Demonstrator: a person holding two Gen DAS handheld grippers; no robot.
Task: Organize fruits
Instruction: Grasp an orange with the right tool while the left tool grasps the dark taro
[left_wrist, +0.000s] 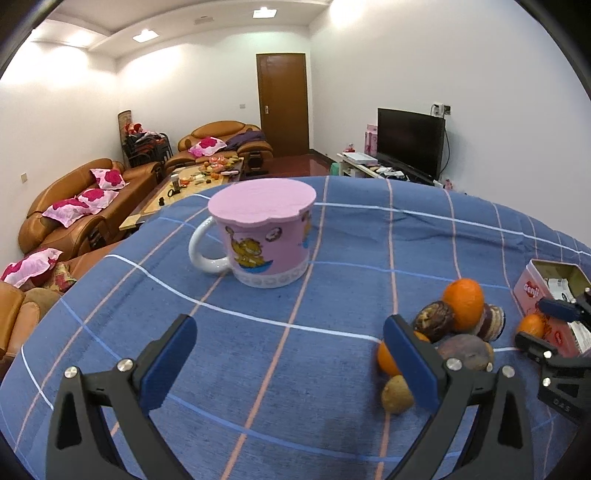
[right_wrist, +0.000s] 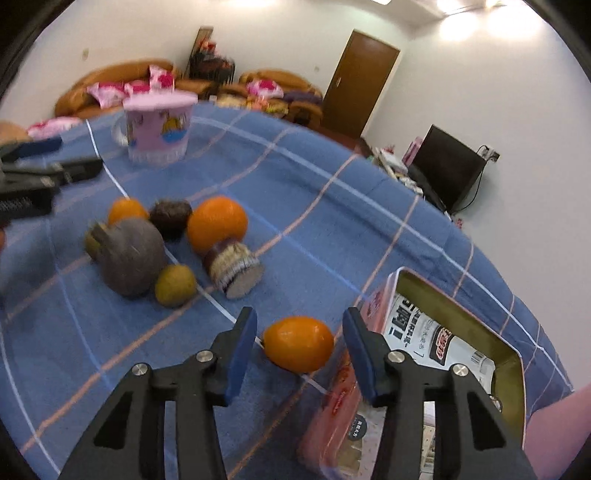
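On the left, the left gripper (left_wrist: 291, 365) is hanging wide open over bare blue checked tablecloth (left_wrist: 295, 295), holding nothing, its line aimed toward the pink lidded mug (left_wrist: 258, 232) standing well beyond its fingers. Just right of its right finger the fruit pile is sitting: a large orange (left_wrist: 463, 304) on top, dark brown husked fruits (left_wrist: 434, 319) around it, a small orange (left_wrist: 386, 360) partly hidden behind the finger, and a little yellowish fruit (left_wrist: 397, 395) nearest the camera.

Moving right, the right gripper (right_wrist: 299, 350) is straddling a small oval orange fruit (right_wrist: 298, 343) lying on the cloth just beside the pink tin box (right_wrist: 511, 365). Its jaws are standing partly open with the fruit between them; a sliver of cloth is showing on the left side and the right side is blurred, so I am judging the pads are not yet pressing.

The step in hand looks like picking this one fruit to sort it, probably into the open tin. The next move is calling for the jaws to finish closing squarely on the fruit's middle, as its rounded skin could be squirted forward.

The tin's near wall is crowding the right finger, and printed packets (right_wrist: 439, 339) are already filling the tin's floor, leaving little room. The pile to the left is lying well apart and not obstructing.
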